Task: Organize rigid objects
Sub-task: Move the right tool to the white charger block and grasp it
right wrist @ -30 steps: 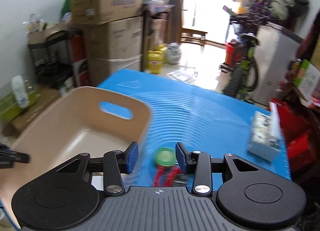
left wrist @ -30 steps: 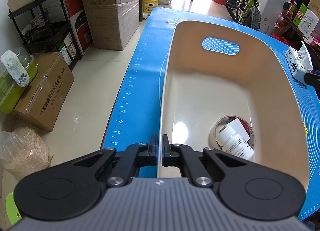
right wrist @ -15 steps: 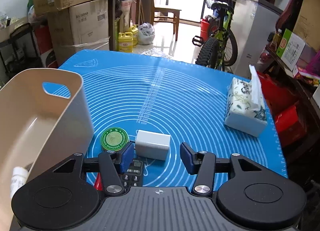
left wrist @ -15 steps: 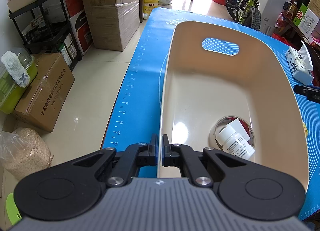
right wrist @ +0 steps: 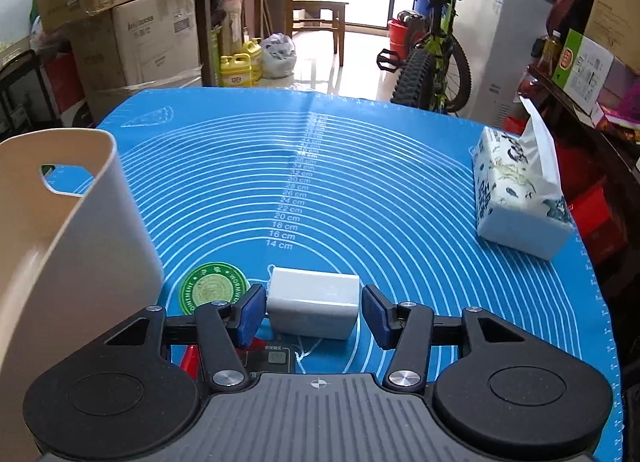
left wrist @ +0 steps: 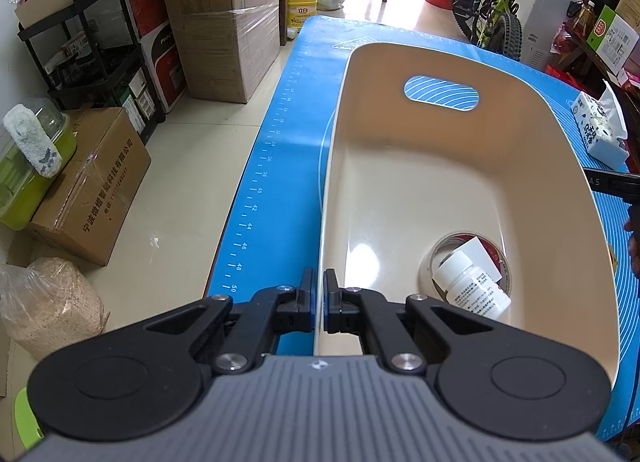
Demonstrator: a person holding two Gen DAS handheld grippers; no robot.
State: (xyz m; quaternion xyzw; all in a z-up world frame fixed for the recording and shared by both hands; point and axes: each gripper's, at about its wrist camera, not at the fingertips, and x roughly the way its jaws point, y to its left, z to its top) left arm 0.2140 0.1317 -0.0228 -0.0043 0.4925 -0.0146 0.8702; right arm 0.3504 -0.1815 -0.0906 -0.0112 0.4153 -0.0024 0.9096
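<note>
Your left fingers are pinched on the near rim of the beige bin, which holds a white pill bottle lying across a tape roll. Your right fingers stand apart around a white charger block on the blue surface, pads clear of its sides. A green ointment tin sits just left of the block.

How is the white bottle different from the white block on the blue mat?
The white bottle is round with a printed label; the white block is boxy and plain. The bottle lies tipped inside the beige bin on a tape roll; the block sits flat on the mat. Both are white.
</note>
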